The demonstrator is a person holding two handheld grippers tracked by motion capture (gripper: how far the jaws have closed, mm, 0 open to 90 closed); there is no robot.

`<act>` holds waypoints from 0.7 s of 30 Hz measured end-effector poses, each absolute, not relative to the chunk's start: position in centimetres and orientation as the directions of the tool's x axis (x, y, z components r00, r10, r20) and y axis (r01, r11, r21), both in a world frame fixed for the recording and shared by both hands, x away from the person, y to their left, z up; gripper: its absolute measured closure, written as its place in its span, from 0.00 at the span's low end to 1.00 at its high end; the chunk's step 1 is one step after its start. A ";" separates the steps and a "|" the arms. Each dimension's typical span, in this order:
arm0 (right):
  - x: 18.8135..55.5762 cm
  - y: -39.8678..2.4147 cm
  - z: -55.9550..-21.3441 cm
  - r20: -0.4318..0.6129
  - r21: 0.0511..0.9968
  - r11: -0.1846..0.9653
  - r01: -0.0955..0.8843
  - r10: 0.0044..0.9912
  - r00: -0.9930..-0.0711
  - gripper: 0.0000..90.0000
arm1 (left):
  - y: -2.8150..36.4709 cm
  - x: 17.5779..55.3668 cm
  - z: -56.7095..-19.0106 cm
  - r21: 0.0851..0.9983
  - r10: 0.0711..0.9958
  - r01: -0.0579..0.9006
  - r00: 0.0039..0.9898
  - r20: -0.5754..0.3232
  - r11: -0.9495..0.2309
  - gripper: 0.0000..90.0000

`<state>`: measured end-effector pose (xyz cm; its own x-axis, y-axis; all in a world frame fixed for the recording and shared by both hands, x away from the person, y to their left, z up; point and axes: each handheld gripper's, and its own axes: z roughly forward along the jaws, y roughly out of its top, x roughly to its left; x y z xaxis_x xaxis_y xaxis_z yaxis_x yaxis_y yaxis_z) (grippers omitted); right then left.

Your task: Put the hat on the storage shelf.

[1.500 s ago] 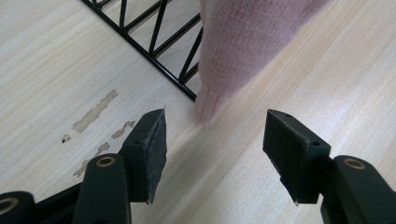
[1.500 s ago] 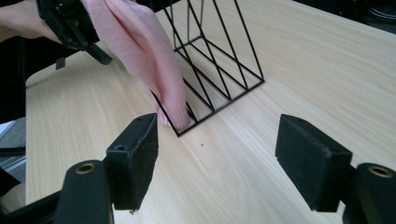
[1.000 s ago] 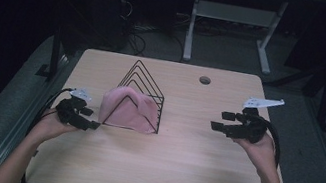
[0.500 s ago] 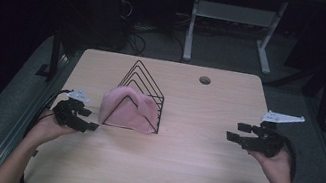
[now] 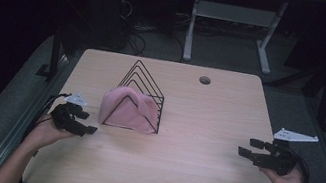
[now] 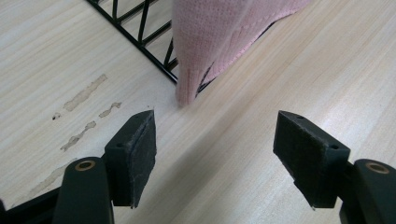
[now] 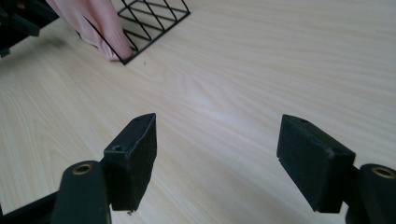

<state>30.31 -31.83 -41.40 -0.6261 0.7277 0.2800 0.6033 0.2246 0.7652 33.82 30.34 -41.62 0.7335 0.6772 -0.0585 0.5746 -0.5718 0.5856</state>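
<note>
Scuffed tabletop (image 6: 84, 93), pink cloth (image 6: 219, 37) weave

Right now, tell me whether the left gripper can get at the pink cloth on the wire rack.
Probably yes. The left gripper sits just short of the pink cloth, jaws open and empty, with bare table between them. The wire rack stands behind the cloth's hanging edge, not in front.

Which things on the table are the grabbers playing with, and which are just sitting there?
In the job:
- pink cloth, draped over the rack
- black wire rack
- left gripper, jaws open and just opening wider, nothing between them, beside the cloth
- right gripper, open, apart from the cloth

Just there:
- round hole in the table
</note>
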 end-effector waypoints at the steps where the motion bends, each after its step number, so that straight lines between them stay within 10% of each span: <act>1: 30.1 -31.9 -41.7 0.278 0.765 0.226 0.603 0.729 -0.625 0.31 | 30.3 33.8 -41.6 0.586 0.678 0.575 0.732 -0.059 -0.570 0.33; 21: 26.1 -31.8 -45.0 0.278 0.760 0.219 0.612 0.742 -0.610 0.30 | 29.7 31.8 -42.1 0.632 0.685 0.556 0.726 -0.054 -0.540 0.31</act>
